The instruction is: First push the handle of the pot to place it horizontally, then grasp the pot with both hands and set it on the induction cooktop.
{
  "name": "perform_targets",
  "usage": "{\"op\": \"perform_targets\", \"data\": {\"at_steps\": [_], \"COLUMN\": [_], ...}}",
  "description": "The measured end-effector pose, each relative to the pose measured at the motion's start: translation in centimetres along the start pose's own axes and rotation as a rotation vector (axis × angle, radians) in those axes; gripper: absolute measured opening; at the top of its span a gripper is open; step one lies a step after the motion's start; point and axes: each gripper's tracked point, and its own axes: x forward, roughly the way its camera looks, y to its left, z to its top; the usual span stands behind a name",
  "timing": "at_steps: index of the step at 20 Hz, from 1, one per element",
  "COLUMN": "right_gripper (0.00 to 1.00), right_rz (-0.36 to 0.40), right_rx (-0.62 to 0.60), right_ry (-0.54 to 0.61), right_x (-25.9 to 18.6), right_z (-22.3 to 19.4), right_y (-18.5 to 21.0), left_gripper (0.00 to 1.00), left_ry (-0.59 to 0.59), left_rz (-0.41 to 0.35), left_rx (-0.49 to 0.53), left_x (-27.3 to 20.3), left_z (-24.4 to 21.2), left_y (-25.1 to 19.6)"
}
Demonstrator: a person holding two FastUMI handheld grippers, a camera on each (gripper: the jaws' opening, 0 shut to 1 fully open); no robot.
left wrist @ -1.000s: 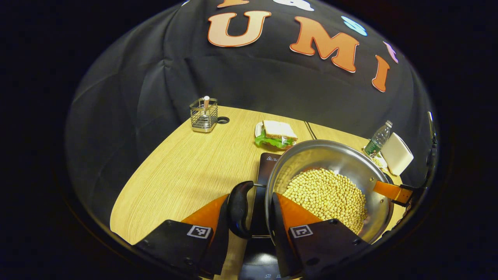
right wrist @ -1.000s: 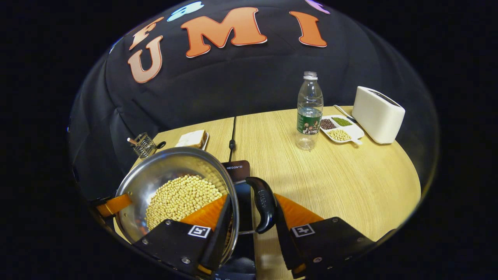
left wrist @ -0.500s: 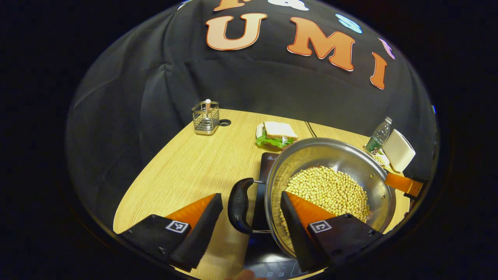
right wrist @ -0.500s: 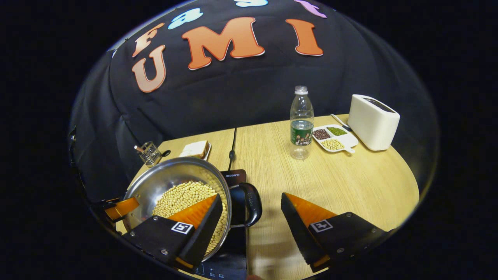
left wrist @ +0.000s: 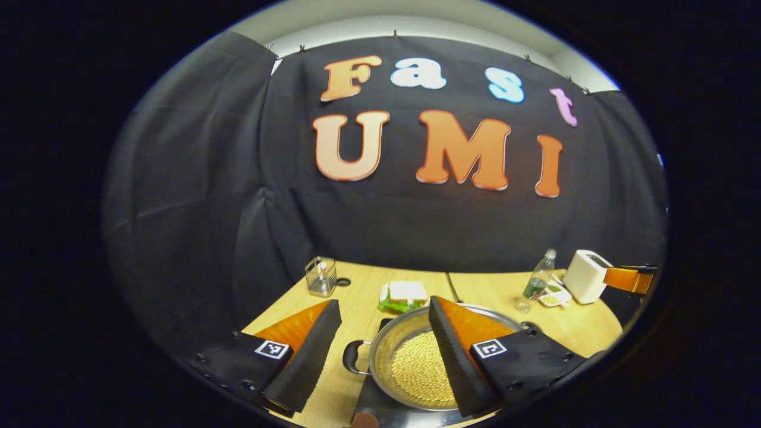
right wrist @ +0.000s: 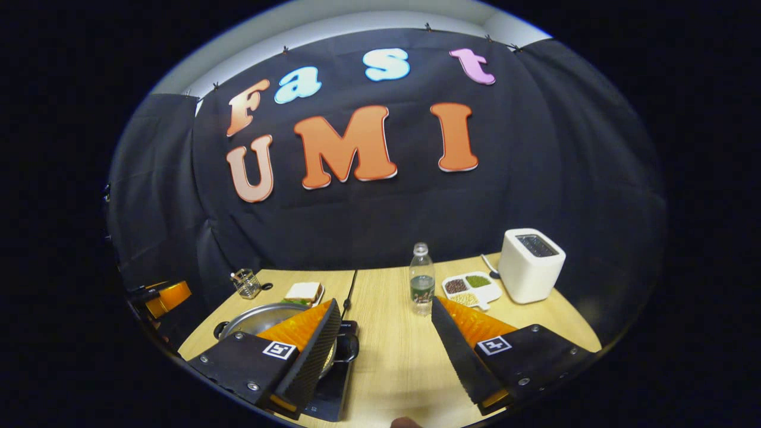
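A steel pot (left wrist: 389,340) holding soybeans (left wrist: 419,371) rests on the black induction cooktop (left wrist: 374,401), its black side handle (left wrist: 352,356) pointing left. My left gripper (left wrist: 383,301) is open, raised well above and behind the pot, touching nothing. In the right gripper view the pot (right wrist: 255,321) sits on the cooktop (right wrist: 333,389) at lower left, partly behind my finger, with its other handle (right wrist: 351,348) toward the middle. My right gripper (right wrist: 384,301) is open and holds nothing. Each gripper shows at the edge of the other's view: right gripper (left wrist: 630,278), left gripper (right wrist: 166,295).
On the wooden table (right wrist: 404,351) stand a wire utensil holder (right wrist: 245,283), a sandwich on a plate (right wrist: 304,291), a water bottle (right wrist: 422,279), a divided dish of beans (right wrist: 469,286) and a white toaster (right wrist: 531,264). A dark cable (right wrist: 349,291) runs back from the cooktop.
A second ago both grippers were shut on the pot's handles. They opened, then rose and drew back from the pot, which stays on the cooktop.
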Motion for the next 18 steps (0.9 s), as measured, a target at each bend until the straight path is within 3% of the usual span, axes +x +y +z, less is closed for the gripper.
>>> {"op": "perform_targets", "data": {"at_steps": [2, 7, 9, 12, 13, 14, 18], "right_gripper": [0.95, 0.95, 0.95, 0.95, 1.00, 0.95, 0.95], "right_rz": [-0.012, -0.074, -0.099, -0.126, -0.127, -0.130, -0.159], "right_rx": [-0.032, -0.077, -0.093, -0.106, -0.105, -0.096, -0.086], "right_ry": [-0.073, -0.210, -0.242, -0.274, -0.280, -0.288, -0.323], "right_x": [-2.9, -10.0, -12.4, -15.0, -15.4, -16.0, -16.5], "right_z": [3.3, 9.6, 10.9, 12.2, 12.4, 12.5, 12.8], "right_y": [-2.0, -6.8, -8.7, -10.5, -10.8, -11.3, -13.0], "left_gripper": [0.96, 1.00, 1.00, 1.00, 0.99, 0.99, 0.96], "left_ry": [-0.089, -0.274, -0.313, -0.324, -0.322, -0.320, -0.311], "left_rz": [-0.032, 0.002, -0.029, 0.004, 0.011, 0.020, 0.020], "left_rx": [0.003, 0.023, 0.026, 0.010, 0.006, 0.000, -0.001], "left_x": [-2.7, -9.8, -11.6, -13.8, -14.2, -14.4, -14.9], "left_z": [4.7, 13.6, 15.2, 14.9, 14.9, 15.2, 15.7], "left_y": [-0.9, 0.8, 0.8, 3.4, 4.3, 4.7, 4.3]}}
